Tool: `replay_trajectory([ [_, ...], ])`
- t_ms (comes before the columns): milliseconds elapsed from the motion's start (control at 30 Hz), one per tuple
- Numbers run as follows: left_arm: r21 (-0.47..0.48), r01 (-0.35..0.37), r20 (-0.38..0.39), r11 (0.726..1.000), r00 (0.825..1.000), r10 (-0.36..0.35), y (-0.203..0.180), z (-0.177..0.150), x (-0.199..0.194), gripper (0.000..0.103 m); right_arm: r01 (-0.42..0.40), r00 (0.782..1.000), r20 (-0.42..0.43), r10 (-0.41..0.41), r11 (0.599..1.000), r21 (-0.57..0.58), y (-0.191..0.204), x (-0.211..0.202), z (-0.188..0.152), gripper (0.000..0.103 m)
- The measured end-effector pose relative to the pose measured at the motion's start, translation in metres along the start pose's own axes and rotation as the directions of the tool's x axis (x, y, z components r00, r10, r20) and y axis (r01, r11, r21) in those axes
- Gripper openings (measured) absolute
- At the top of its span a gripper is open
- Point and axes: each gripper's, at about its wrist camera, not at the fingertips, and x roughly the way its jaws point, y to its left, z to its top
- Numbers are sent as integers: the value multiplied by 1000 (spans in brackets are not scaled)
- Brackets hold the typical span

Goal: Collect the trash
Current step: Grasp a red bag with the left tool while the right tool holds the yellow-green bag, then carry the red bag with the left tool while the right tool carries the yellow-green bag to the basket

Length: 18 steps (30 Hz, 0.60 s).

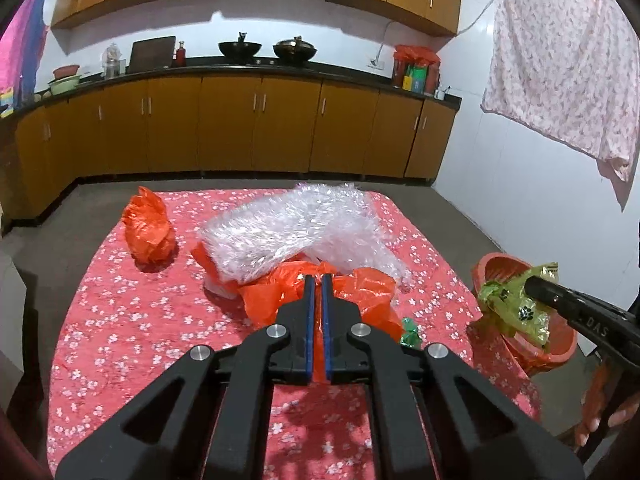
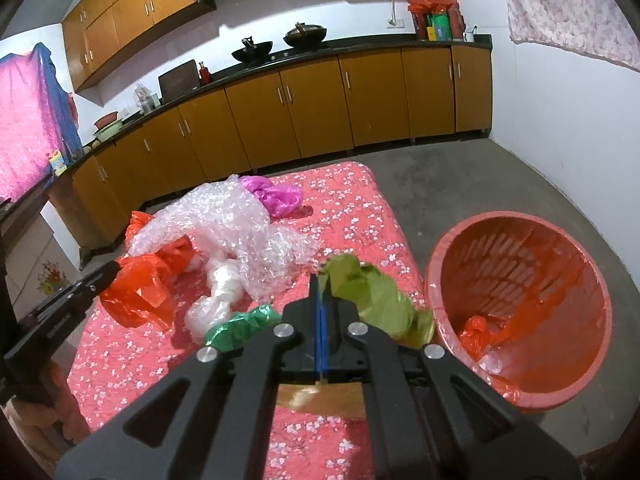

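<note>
Floral tablecloth (image 1: pixel 120 320), left tongs (image 1: pixel 318 280) clenching orange bag (image 1: pixel 360 292), right tongs (image 2: pixel 320 284) clenching green bag (image 2: pixel 376 300)

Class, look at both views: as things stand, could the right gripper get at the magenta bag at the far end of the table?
Probably not yet: the right gripper is shut on a yellow-green bag, and bubble wrap lies before the magenta bag.

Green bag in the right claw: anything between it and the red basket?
Nothing visible. The green bag hangs from the right claw at the table's edge, and the red basket stands open on the floor beside it, holding only an orange scrap.
</note>
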Motion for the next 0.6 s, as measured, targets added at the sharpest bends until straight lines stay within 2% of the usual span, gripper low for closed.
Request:
replay_trajectory([
  [267,-12,31,61,999,998,-30,5,9,-25,3,-18,1000,14,18,1000,5,2,-7,0,2],
  [600,12,92,99,996,991,-93,-12,19,-32,3,-24,999,46,24,1000,11,-4,-21,3,2],
])
